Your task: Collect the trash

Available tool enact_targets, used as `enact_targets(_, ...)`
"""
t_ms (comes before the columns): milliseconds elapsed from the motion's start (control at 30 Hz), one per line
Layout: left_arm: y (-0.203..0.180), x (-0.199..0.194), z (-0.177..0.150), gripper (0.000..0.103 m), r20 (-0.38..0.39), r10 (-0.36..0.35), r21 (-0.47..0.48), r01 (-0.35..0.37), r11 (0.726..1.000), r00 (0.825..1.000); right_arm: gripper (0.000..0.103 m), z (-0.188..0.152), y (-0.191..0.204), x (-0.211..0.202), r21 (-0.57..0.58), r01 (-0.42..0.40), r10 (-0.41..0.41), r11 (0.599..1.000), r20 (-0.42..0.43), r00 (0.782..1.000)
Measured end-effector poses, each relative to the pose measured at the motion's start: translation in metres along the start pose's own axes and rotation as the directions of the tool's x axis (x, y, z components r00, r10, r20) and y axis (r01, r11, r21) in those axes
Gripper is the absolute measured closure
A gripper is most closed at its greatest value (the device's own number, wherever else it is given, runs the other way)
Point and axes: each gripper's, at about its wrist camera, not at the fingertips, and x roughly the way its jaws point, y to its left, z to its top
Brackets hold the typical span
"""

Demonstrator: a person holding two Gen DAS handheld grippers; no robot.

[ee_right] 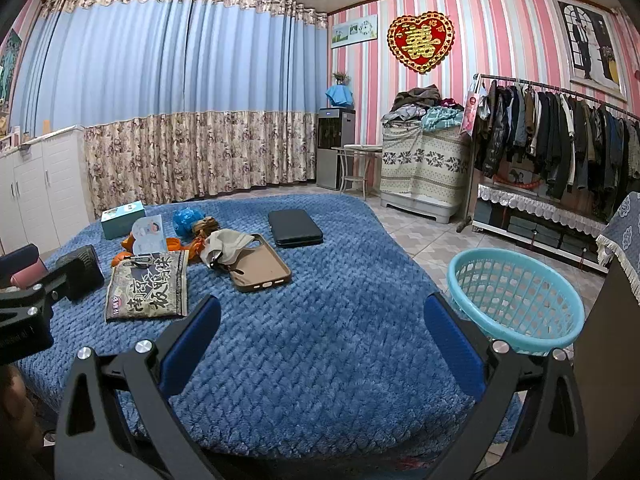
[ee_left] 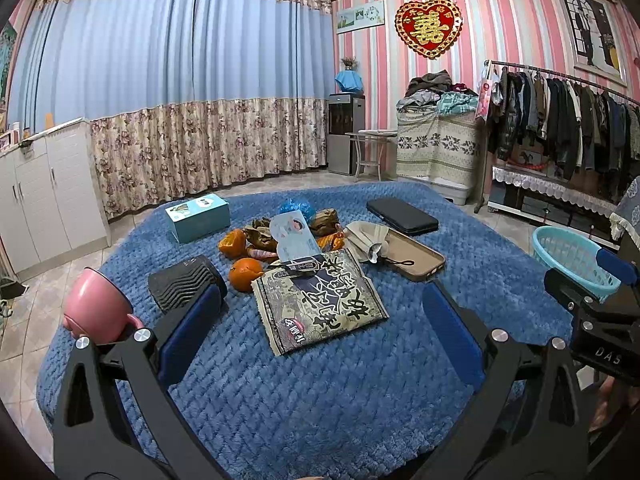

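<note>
Trash waits mid-frame on the blue blanket (ee_left: 320, 380): snack wrapper (ee_left: 320, 300), orange peels (ee_left: 234, 244). Left gripper (ee_left: 320, 332) and right gripper (ee_right: 322, 336) gape wide, empty. Next, likely pinching the wrapper toward the turquoise basket (ee_right: 516, 300), lower right.

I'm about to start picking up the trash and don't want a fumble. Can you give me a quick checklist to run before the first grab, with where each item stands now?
1. Left gripper open and holding nothing: ok.
2. Right gripper open and holding nothing: ok.
3. Basket within view beside the blue cover, with nothing visible inside: ok.
4. Snack bag lies flat just ahead of the left gripper, nothing on its near half: ok.
5. Orange peels and wrappers sit apart from the phone case and wallet: not ok, the pile touches the white cloth on the case.
6. Whether the snack bag is really empty: cannot tell.
</note>
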Motion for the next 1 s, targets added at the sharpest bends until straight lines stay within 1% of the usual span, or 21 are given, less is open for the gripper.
enact_targets(367,-0.001,0.001,-0.003,0.005,0.001,0.002,0.008,-0.002,1.0,1.0,0.004,0.002,-0.002,-0.001,-0.006,0.0,0.0,1.0,0.002,1.0)
enact_targets(500,0.002,0.004,-0.005,0.005,0.001,0.015,0.007,-0.015,1.0,1.0,0.004,0.002,-0.002,0.0,-0.003,-0.002,0.002,1.0,0.0,1.0)
enact_targets(667,0.01,0.017,-0.009,0.005,-0.032,0.032,-0.004,-0.033,0.999,0.999,0.004,0.001,-0.002,0.003,0.005,-0.002,0.002,1.0,-0.025,1.0)
enact_targets(767,0.022,0.027,-0.011,0.005,-0.048,0.068,-0.013,-0.069,0.998,0.997,0.004,-0.002,-0.002,0.009,0.005,0.001,0.0,1.0,-0.031,1.0)
enact_targets(900,0.043,0.041,-0.008,0.005,-0.083,0.096,-0.038,-0.099,0.994,0.992,0.004,-0.006,0.001,0.022,-0.017,0.002,-0.002,1.0,-0.043,0.999)
enact_targets(1000,0.063,0.054,-0.002,0.005,-0.099,0.141,-0.069,-0.148,0.987,0.985,0.004,-0.006,0.006,0.033,-0.031,-0.008,0.006,0.999,-0.056,0.998)
